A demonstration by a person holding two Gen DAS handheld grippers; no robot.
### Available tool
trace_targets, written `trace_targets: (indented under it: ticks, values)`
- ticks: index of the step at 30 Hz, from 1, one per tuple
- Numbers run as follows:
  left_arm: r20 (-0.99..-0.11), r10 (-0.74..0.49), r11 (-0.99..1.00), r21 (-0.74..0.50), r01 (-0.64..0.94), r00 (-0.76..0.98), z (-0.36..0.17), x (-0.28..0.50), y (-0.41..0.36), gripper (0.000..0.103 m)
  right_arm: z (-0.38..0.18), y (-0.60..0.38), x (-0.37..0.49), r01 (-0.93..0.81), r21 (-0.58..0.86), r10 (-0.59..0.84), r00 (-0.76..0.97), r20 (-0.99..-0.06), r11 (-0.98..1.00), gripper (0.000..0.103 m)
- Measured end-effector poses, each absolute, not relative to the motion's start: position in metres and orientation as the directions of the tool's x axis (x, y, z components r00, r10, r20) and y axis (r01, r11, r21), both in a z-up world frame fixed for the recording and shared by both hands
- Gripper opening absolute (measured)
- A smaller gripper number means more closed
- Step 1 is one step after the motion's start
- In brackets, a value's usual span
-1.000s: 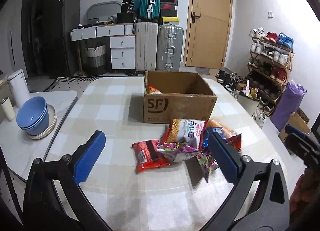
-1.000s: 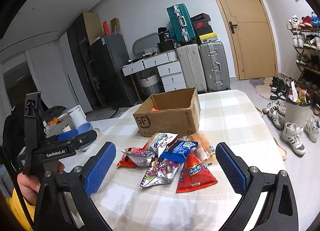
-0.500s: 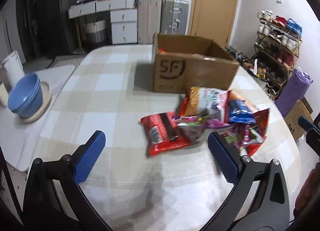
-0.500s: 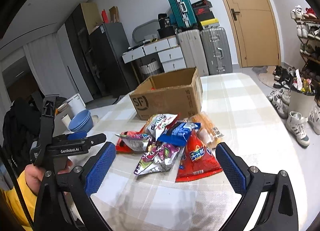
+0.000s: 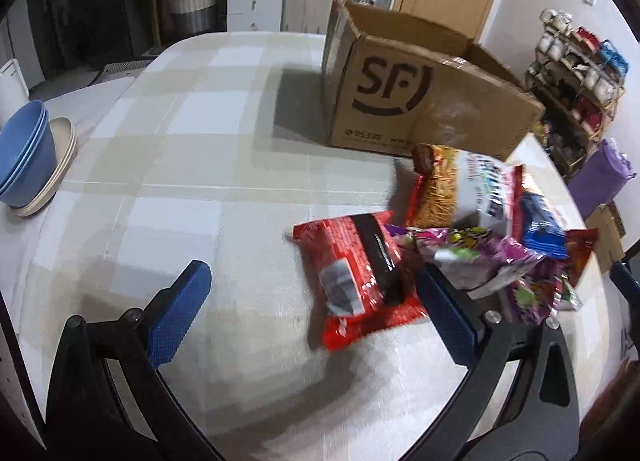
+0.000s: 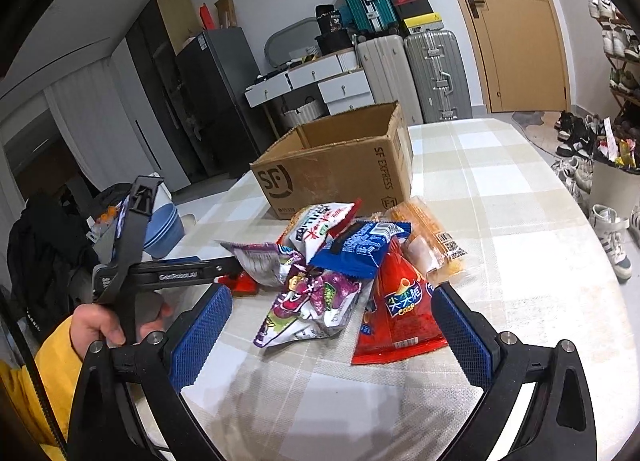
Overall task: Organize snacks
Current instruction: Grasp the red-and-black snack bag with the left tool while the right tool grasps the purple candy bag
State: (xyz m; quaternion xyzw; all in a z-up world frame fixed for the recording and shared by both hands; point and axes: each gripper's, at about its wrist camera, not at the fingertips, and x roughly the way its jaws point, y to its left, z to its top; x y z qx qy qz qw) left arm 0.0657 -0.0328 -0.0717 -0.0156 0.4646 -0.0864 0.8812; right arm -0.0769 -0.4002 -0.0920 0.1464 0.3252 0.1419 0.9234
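Checked table (image 5: 208, 149): left tool (image 5: 316, 309) spread, low beside red packet (image 5: 356, 273); right tool (image 6: 332, 329) spread, empty.

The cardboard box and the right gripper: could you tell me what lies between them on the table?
The right wrist view shows the snack pile between the cardboard box and the open right gripper.

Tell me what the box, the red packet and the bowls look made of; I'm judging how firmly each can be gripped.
The box looks like brown corrugated cardboard, matt, with printed lettering and scuffed, creased walls. The red packet seems to be thin plastic film, glossy, wrinkled and catching highlights. The blue bowls look like smooth hard plastic or glazed ceramic; their even sheen leaves that open.
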Motion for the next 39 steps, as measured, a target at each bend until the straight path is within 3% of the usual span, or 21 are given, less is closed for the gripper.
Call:
trace_targets:
  ticks: [11,14,16,19,29,39]
  values:
    - [-0.838,-0.157,0.987,-0.113,0.115,0.523,-0.09,0.096,-0.042,0.099,-0.094,-0.402,-0.074,-0.162,0.365,0.355,0.748,-0.56,0.917,0.102]
    - [-0.834,-0.2,0.979,-0.152,0.134,0.514,-0.09,0.092,-0.04,0.083,-0.093,-0.401,-0.076,-0.163,0.366,0.358,0.746,-0.561,0.916,0.102]
    - [-0.829,-0.223,0.973,-0.157,0.17,0.513,-0.089,0.088,-0.043,0.062,-0.092,-0.4,-0.078,-0.162,0.368,0.358,0.745,-0.563,0.915,0.102]
    - [-0.832,-0.228,0.965,-0.125,0.229,0.506,-0.087,0.081,-0.052,0.042,-0.09,-0.398,-0.082,-0.162,0.364,0.356,0.745,-0.564,0.917,0.102]
    - [-0.82,-0.226,0.966,-0.12,0.228,0.526,-0.081,0.064,-0.032,0.04,-0.077,-0.384,-0.092,-0.186,0.343,0.36,0.742,-0.565,0.921,0.102]
    - [-0.78,-0.291,0.955,-0.197,0.224,0.555,-0.057,0.025,-0.002,0.04,-0.093,-0.356,-0.075,-0.231,0.354,0.414,0.654,-0.633,0.906,0.102]
